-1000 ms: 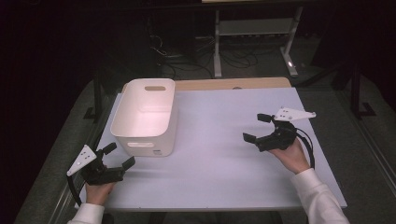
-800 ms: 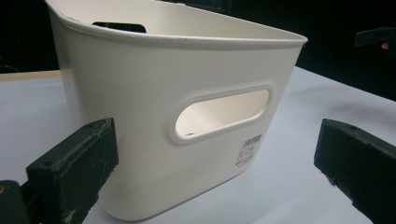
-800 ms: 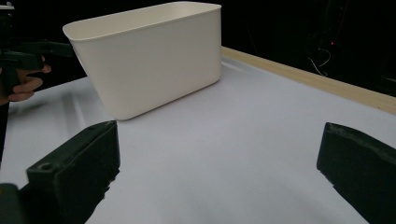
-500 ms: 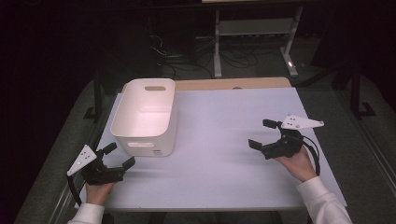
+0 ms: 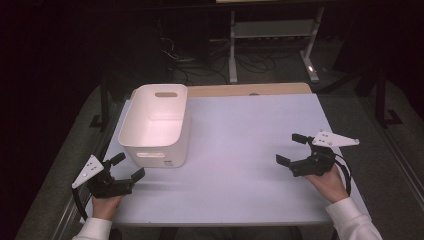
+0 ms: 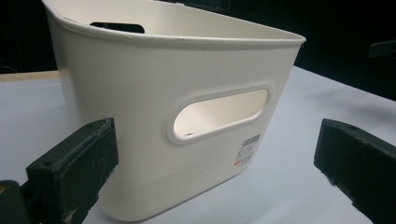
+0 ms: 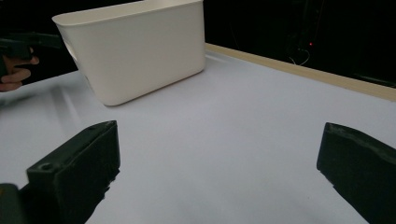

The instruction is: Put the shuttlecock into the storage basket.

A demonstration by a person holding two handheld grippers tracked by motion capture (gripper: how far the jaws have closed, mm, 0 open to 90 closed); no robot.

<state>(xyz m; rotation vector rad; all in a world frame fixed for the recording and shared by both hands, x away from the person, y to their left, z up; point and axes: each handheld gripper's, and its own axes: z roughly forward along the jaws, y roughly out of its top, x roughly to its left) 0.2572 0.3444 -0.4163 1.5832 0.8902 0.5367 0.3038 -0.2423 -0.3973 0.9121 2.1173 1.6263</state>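
White plastic storage bin (image 5: 156, 125), the rounded rectangular kind with a cut-out handle slot in each short end, sits empty in the left-centre of the high view, on the pale lavender-grey table top (image 5: 240, 150). What's changed: the right gripper (image 5: 293, 149) has slid down and toward the right edge of the frame over the last second, so it's now farther from the bin, low right, well apart from it. The left gripper (image 5: 127, 166) hasn't budged; it sits lower left, just beside the bin's near short end. Both sets of jaws are spread wide with nothing between them.

My read: the right hand is backing off, so whatever happens to the bin next probably falls to the left side, which is already lined up.

Orientation-wise, the bin's long axis runs from the bottom of the frame toward the top, leaning slightly right as it goes up. It stands upright, open mouth up. In the left gripper view the near handle slot (image 6: 219, 114) faces the jaws almost square on, with a small barcode sticker (image 6: 247, 148) below it.
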